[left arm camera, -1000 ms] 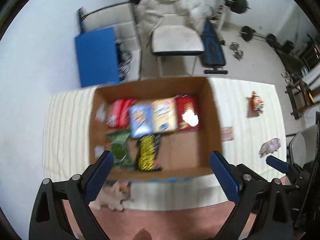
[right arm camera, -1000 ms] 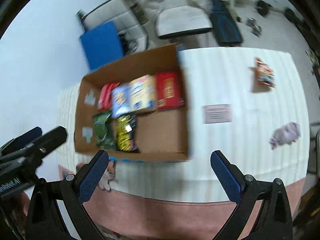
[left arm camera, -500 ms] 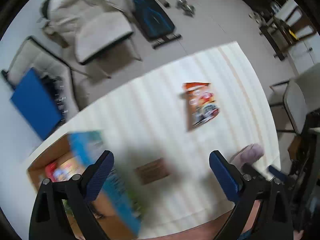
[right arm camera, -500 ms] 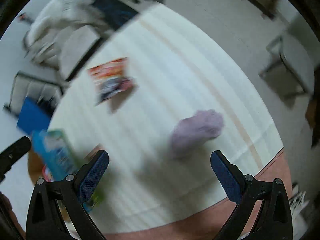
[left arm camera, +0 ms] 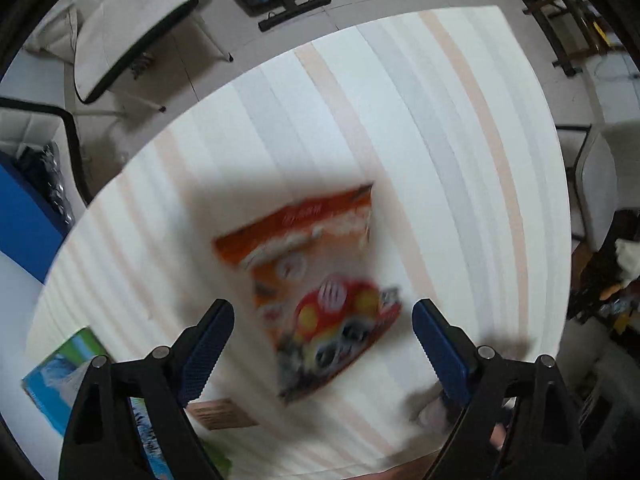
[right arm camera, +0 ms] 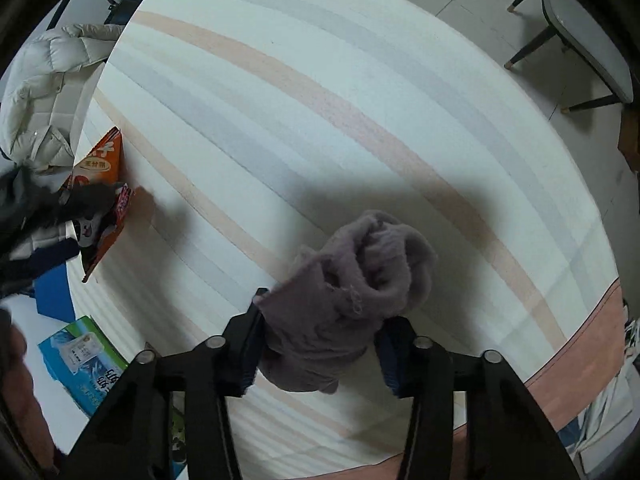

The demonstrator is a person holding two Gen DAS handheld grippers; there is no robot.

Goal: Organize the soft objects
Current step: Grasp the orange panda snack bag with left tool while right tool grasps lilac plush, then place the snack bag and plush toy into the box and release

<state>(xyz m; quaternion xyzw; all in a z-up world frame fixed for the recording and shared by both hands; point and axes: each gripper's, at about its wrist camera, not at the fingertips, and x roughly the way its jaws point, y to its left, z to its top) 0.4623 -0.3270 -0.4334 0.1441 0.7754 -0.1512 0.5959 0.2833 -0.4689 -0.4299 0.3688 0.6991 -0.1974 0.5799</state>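
An orange snack bag [left arm camera: 316, 288] lies on the striped tablecloth [left arm camera: 420, 128], blurred by motion. My left gripper [left arm camera: 324, 336] is open just above it, one finger on each side of the bag's near end. The bag also shows at the left edge of the right wrist view [right arm camera: 102, 200], with the left gripper's dark shape over it. A crumpled mauve cloth [right arm camera: 352, 304] lies on the cloth-covered table. My right gripper [right arm camera: 324, 344] is closed in around the cloth's near part, with both pads touching it.
The cardboard box's blue printed flap [left arm camera: 60, 376] [right arm camera: 84, 360] sits at the lower left. A small brown card [left arm camera: 220, 412] lies near it. The table's pink front edge [right arm camera: 576, 364] is near. A white jacket [right arm camera: 44, 92] hangs on a chair beyond the table.
Both grippers swung right from the box and came down. The left one now straddles the snack bag. The right one has closed from wide open onto the mauve cloth.
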